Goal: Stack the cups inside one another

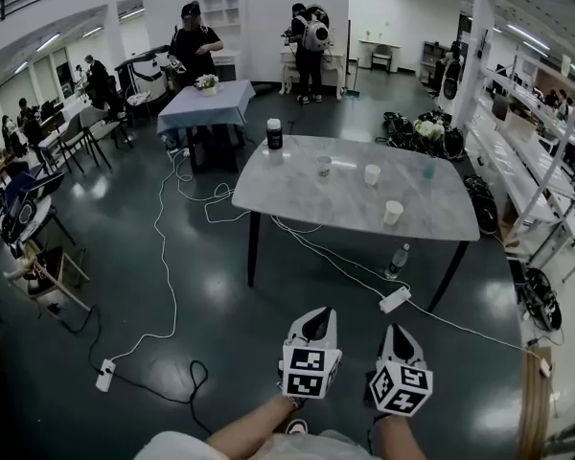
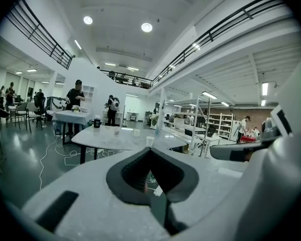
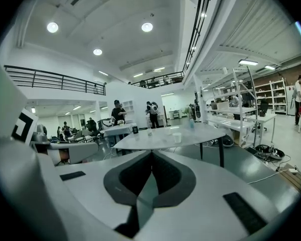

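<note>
Head view: the left gripper and right gripper sit low in frame, side by side. Each cube carries black-and-white square markers. Well ahead of their tips stands a marble-topped table with the nearer white cup, the farther white cup and a black canister, its label too small to read.

Left gripper view: the jaws are pressed together and empty, with the nearer white cup far beyond the tips.

Right gripper view: the jaws are clenched on nothing, the cups far ahead.
</note>
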Demonstrator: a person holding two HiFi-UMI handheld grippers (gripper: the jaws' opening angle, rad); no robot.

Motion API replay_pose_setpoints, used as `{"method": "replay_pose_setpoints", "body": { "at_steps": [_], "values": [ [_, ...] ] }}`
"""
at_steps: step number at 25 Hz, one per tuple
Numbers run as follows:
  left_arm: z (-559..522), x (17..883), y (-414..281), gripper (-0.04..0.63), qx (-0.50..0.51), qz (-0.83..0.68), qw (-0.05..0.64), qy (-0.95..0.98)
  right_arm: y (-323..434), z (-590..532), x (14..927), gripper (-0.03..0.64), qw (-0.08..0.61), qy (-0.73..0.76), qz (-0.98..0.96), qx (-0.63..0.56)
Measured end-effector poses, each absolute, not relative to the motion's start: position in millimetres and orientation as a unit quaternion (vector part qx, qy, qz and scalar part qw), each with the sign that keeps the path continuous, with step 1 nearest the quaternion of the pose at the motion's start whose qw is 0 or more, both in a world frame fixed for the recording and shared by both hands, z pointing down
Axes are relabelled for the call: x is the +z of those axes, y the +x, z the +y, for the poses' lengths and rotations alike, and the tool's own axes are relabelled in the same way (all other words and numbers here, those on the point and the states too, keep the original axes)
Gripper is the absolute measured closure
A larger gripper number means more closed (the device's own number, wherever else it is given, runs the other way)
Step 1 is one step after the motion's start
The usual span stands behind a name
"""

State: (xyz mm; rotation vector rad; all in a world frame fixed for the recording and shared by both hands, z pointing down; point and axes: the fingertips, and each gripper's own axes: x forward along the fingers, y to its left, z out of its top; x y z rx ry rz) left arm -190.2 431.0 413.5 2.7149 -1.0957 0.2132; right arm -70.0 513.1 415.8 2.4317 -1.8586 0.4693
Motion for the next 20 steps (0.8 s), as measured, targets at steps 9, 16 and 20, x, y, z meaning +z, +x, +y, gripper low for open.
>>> {"method": "replay_pose_setpoints", "body": {
  "at_steps": [9, 16, 20],
  "values": [
    [396, 426, -184, 0.598, 0.082, -0.371, 0.12, 0.917, -55, 485, 430, 0.609, 0.035, 0.792, -0.585, 0.17],
    [367, 430, -179, 0.598, 0.082, -0.381, 0.121, 0.913, -51, 446, 428, 0.609, 0.034, 0.783, -0.599, 0.166],
    [347, 430, -168, 0.598, 0.082, -0.385, 0.122, 0.911, -39, 423, 430, 0.609, 0.032, 0.779, -0.604, 0.166]
  ]
}}
